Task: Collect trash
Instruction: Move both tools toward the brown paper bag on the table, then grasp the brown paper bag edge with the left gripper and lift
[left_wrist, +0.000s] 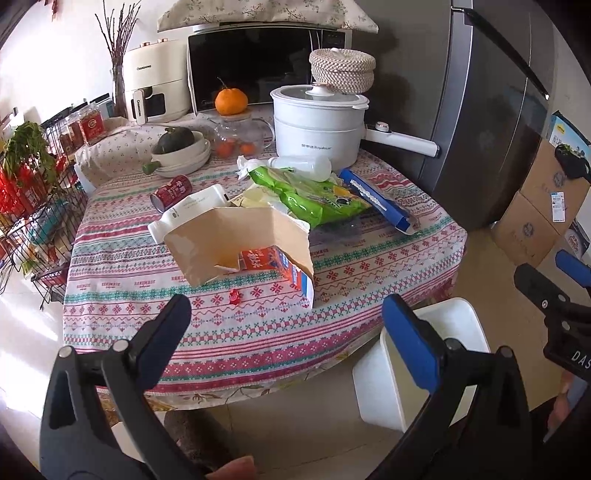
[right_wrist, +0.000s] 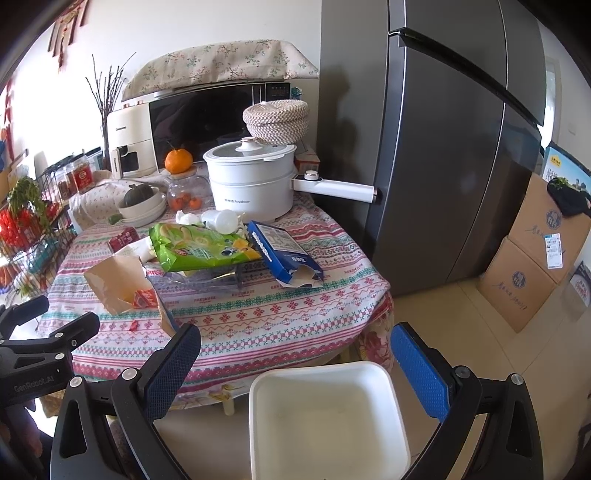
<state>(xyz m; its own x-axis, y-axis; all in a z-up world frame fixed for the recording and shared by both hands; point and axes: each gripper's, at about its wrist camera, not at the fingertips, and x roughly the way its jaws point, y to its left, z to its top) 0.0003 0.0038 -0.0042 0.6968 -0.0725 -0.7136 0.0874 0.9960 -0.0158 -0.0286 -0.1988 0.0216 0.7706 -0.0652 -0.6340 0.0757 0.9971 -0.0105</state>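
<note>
Trash lies on the patterned tablecloth (left_wrist: 258, 325): a torn brown paper bag (left_wrist: 236, 240) holding an orange carton (left_wrist: 275, 264), a green snack bag (left_wrist: 310, 195), a blue box (left_wrist: 376, 201), a red can (left_wrist: 171, 192), a clear plastic bottle (left_wrist: 303, 166), crumpled tissue (left_wrist: 245, 164) and a small red wrapper (left_wrist: 234, 296). A white bin (right_wrist: 325, 417) stands on the floor by the table's near edge. My left gripper (left_wrist: 286, 321) is open and empty before the table. My right gripper (right_wrist: 295, 350) is open and empty above the bin.
A white electric pot (left_wrist: 317, 125), microwave (left_wrist: 258, 66), air fryer (left_wrist: 155, 85), glass teapot with an orange (left_wrist: 231, 101) and bowls with a squash (left_wrist: 177, 142) stand at the back. A wire rack (left_wrist: 33, 206) is left, a grey fridge (right_wrist: 443, 147) and cardboard boxes (right_wrist: 535, 258) right.
</note>
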